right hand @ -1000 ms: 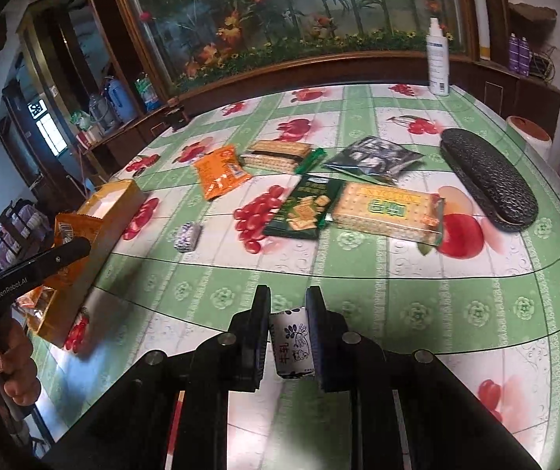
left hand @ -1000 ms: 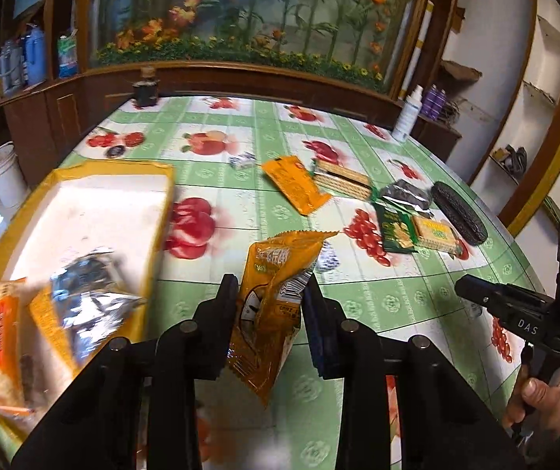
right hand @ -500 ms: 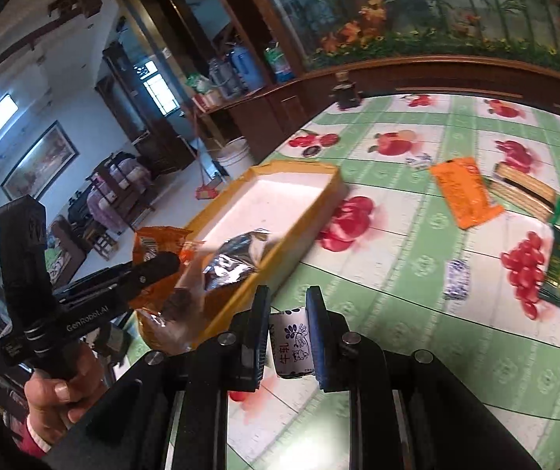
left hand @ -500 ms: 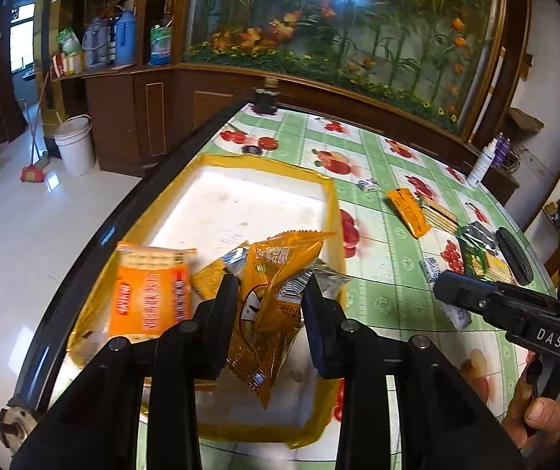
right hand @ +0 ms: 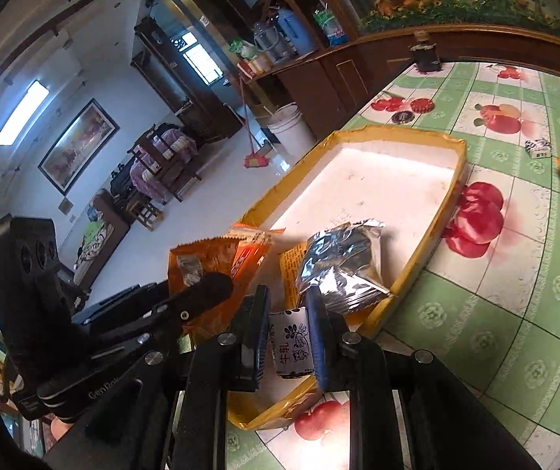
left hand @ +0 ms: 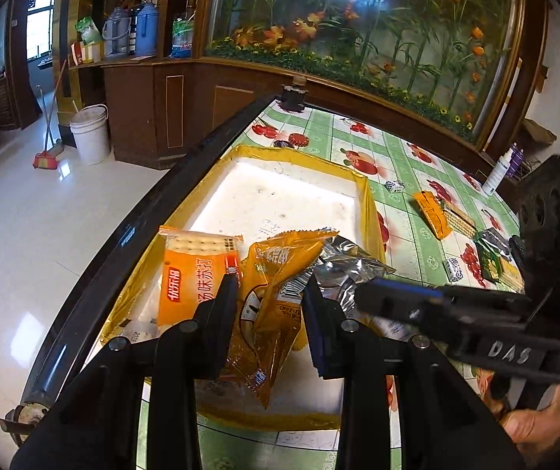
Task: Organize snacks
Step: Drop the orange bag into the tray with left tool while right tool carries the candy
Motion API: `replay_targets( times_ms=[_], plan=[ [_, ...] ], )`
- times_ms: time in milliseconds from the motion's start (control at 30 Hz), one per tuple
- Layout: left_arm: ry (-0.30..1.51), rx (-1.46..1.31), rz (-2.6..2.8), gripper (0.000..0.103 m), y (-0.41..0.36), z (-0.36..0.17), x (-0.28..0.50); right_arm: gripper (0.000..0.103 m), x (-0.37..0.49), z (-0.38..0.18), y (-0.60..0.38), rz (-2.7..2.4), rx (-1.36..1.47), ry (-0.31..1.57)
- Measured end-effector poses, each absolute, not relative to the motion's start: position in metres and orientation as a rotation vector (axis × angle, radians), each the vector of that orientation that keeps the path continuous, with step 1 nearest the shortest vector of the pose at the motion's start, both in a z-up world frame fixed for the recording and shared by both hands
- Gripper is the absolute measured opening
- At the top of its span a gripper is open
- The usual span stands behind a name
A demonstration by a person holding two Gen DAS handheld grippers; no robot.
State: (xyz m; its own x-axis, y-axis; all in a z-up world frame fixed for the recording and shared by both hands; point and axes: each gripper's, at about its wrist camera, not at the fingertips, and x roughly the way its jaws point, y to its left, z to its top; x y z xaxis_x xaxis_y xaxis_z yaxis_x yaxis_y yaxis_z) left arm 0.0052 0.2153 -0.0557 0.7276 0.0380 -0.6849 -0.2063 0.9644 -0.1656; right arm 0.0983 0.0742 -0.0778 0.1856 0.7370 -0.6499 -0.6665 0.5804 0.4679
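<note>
Directly beneath both: yellow-rimmed tray (left hand: 366,199). Left hand-held gripper (left hand: 270,305) clamped on orange snack packet (left hand: 272,286), long axis upright. Right hand-held gripper (right hand: 287,337) pinching small milk candy (right hand: 292,346), over tray's near corner, equally placed for release.

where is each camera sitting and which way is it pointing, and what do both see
Left wrist: on the left gripper, looking along its fingers across the yellow tray; it grips an orange snack packet; the right gripper crosses at right.
Right wrist: on the right gripper, facing the tray's near corner; it grips a small white candy; the left gripper sits at left.
Shared: tray, silver packet, green fruit tablecloth.
</note>
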Motion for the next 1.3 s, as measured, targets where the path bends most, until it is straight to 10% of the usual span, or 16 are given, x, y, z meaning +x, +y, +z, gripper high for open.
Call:
replay_targets(
  times_ms=[367,467,533,1300],
  plan=[
    [0.772,-0.203,0.166,0.037,0.205,-0.063,0.010,0.023,0.136,-0.095,0.108,0.888,0.037,0.970],
    [0.776,-0.216,0.204,0.061,0.209,-0.066,0.008,0.029,0.133,-0.095,0.107,0.874,0.034,0.961],
    [0.759,-0.242,0.220,0.080,0.214,-0.065,0.003,0.052,0.129,-0.091,0.100,0.860,0.043,0.939],
    [0.744,-0.136,0.056,0.081,0.113,-0.045,0.021,0.067,0.113,-0.065,-0.111,0.634,0.290,0.788]
  ],
)
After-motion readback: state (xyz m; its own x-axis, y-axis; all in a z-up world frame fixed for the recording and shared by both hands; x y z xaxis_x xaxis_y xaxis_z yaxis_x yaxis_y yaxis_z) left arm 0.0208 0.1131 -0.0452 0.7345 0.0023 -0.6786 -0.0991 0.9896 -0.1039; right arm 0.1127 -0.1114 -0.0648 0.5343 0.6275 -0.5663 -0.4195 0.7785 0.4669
